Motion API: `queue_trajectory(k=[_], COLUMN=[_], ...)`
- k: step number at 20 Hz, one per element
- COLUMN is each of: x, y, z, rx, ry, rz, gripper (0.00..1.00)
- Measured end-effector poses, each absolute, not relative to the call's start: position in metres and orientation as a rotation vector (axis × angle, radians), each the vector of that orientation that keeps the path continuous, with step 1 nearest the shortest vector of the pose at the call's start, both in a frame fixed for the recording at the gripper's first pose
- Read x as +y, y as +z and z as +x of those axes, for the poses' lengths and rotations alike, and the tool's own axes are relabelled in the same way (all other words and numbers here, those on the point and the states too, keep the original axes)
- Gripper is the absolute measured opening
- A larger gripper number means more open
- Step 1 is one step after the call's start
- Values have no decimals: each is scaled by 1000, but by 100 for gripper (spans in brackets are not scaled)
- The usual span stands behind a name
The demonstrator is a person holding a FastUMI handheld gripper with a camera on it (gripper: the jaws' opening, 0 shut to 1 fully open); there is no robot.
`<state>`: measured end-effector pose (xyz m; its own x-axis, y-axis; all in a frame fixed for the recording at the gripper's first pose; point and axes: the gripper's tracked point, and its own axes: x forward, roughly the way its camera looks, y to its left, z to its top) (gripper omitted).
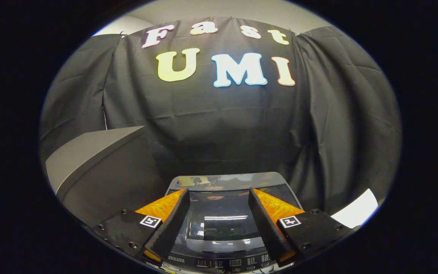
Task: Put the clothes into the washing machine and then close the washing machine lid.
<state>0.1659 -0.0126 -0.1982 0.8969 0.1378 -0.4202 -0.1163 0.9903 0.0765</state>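
Lower left: a grey cabinet [89, 152]. Lower centre: the claw [217, 198] is spread open and empty above the washing machine [222, 224], whose glass lid [222, 220] lies closed. No clothes visible; task apparently complete or unstarted.

The washer [224, 220] has a glossy lid [222, 222] of dark glass or clear plastic that mirrors ceiling lights, set in smooth grey plastic with a satin sheen. The gripper [219, 198], fingers spread apart above the lid and holding nothing, has matt, finely textured pads [171, 224] that look like foam or rubber. Behind hangs matt, creased cloth [219, 125], and beside the washer stands a smooth, matt grey box [89, 160].
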Motion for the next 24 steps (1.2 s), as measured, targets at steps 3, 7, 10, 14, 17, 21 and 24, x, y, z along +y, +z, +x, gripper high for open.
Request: queue_trajectory(k=[3,7,10,14,17,21,24], x=[-12,-12,-14,-15,-18,-21,-24], y=[-190,-162,-137,-103,-75,-41,-20], z=[161,152,139,118,98,68,45], rx=[421,366,321,254,200,130,83], ry=[138,146,145,150,153,153,150], rz=[51,47,59,60,48,25,8], gripper=[97,97,97,97,97,96,96])
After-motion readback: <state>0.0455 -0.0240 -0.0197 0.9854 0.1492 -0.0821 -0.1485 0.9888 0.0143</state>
